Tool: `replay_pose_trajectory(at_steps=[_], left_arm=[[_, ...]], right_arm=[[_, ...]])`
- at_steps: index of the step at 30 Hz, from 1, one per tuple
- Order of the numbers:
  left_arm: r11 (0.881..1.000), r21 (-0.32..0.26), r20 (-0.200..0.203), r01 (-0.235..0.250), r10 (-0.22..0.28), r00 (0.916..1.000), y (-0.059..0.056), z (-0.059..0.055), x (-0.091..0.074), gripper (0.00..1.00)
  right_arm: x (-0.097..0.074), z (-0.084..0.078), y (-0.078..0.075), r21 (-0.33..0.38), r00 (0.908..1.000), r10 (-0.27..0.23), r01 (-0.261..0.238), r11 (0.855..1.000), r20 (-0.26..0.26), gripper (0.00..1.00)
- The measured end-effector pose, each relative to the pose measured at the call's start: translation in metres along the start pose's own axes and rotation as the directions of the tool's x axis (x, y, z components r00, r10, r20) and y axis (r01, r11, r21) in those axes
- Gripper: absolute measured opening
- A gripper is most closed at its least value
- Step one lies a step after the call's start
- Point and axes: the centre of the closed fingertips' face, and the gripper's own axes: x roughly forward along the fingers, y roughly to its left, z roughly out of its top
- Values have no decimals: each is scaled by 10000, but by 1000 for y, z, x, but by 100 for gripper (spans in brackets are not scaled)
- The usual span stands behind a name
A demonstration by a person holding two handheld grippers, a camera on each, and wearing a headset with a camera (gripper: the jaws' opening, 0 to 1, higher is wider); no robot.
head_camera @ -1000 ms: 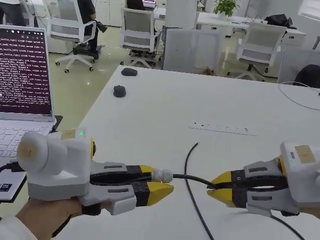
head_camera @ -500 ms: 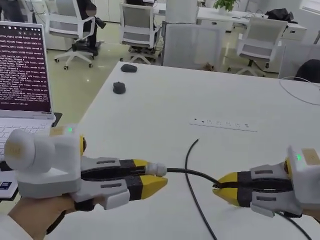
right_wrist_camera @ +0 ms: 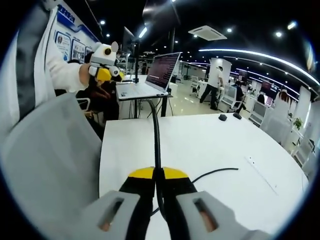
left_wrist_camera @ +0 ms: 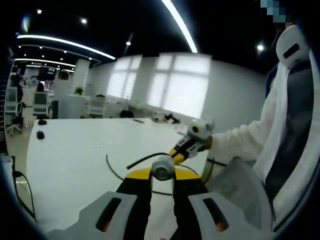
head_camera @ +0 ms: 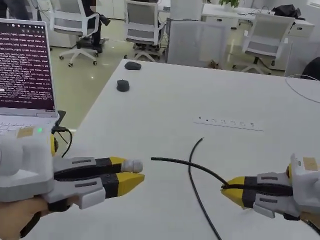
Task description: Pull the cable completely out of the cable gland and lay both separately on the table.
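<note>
1. While held up at the near left: left gripper (head_camera: 136,172), squeezed tight on the small grey cable gland (head_camera: 132,165).
2. Near right: right gripper (head_camera: 225,189), pinched shut on the black cable (head_camera: 192,166).
3. Between them: loose cable end, out of the gland, close to it but not touching.
4. A bit farther: more cable, curving over the white table (head_camera: 165,105).
5. Farther still: white power strip (head_camera: 227,123); far left, dark mouse (head_camera: 123,85) and laptop (head_camera: 25,65).

Matt blk cable (head_camera: 185,162), plastic gland (head_camera: 132,165), smooth tbl (head_camera: 165,100).
</note>
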Motion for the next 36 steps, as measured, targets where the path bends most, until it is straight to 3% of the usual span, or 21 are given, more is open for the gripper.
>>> replay_pose_trajectory(at_steps=[5, 13, 23, 36], left_arm=[[9999, -138, -79, -71, 70, 9999, 2, -6, -1, 16], [9993, -337, -150, -179, 174, 9997, 7, -11, -1, 16], [9976, -589, -150, -376, 367, 9992, 16, -15, -2, 16], [9953, -818, -220, -509, 493, 9985, 27, -20, 1, 16]], right_arm=[[20, -23, -8, 483, 9993, 101, -83, 9988, -371, 3], [54, -73, -17, 1293, 9885, 135, 62, 9916, -1505, 4], [74, -112, -17, 1930, 9745, 363, 73, 9812, -2214, 5], [83, -131, -10, 2440, 9702, 508, 87, 9697, -2367, 8]])
